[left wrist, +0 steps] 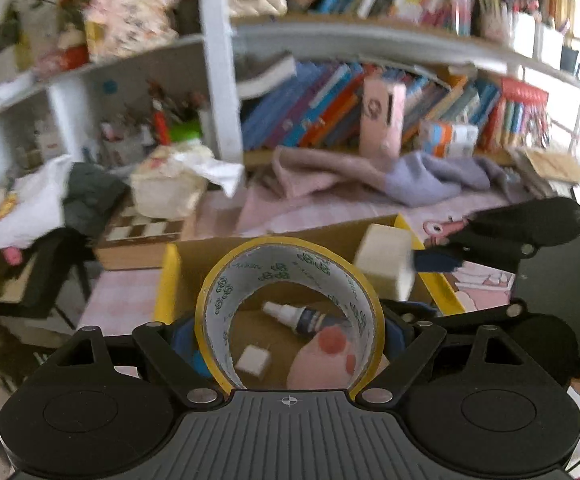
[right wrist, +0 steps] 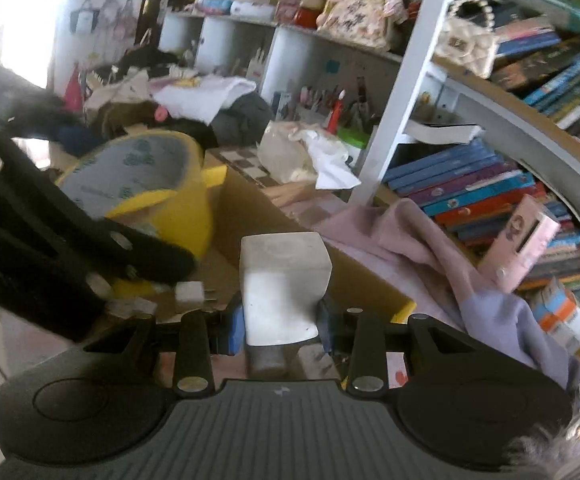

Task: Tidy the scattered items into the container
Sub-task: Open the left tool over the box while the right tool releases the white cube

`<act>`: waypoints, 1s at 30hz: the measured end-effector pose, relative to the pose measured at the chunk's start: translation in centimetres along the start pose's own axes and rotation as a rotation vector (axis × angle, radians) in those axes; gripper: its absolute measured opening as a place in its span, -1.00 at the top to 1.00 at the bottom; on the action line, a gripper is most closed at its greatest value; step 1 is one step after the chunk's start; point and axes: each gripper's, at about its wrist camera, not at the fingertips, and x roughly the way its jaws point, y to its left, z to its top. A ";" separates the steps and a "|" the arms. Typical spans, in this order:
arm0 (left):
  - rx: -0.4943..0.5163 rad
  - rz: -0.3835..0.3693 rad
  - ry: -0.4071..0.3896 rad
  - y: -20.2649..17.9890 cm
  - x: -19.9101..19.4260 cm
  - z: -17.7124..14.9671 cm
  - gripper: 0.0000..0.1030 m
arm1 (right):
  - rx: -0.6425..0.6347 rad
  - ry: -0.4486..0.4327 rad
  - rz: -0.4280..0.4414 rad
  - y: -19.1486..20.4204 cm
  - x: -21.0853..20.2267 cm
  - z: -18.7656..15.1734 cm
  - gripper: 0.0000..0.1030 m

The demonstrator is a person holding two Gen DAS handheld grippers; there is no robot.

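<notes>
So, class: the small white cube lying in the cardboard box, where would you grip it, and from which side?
Grip the small white cube across two opposite flat faces, coming straight down from above. It lies on the floor of the yellow-edged cardboard box, so the walls block a sideways approach. Its parallel faces suit a two-finger gripper.
</notes>
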 end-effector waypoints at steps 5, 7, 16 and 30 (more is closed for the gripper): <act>0.038 0.013 0.096 0.1 4.2 1.3 -0.70 | -0.076 0.078 0.013 -0.9 3.4 -0.4 0.35; 0.020 0.038 0.127 0.1 5.3 1.6 -0.70 | -0.099 0.089 0.009 -1.2 4.3 -0.7 0.34; -0.003 0.102 0.130 0.2 6.0 2.9 -0.92 | -0.087 0.035 0.037 -2.4 5.0 -0.6 -0.11; 0.025 0.130 -0.009 -0.4 0.2 3.4 -1.00 | -0.009 -0.107 -0.065 -1.9 -3.2 0.7 -0.57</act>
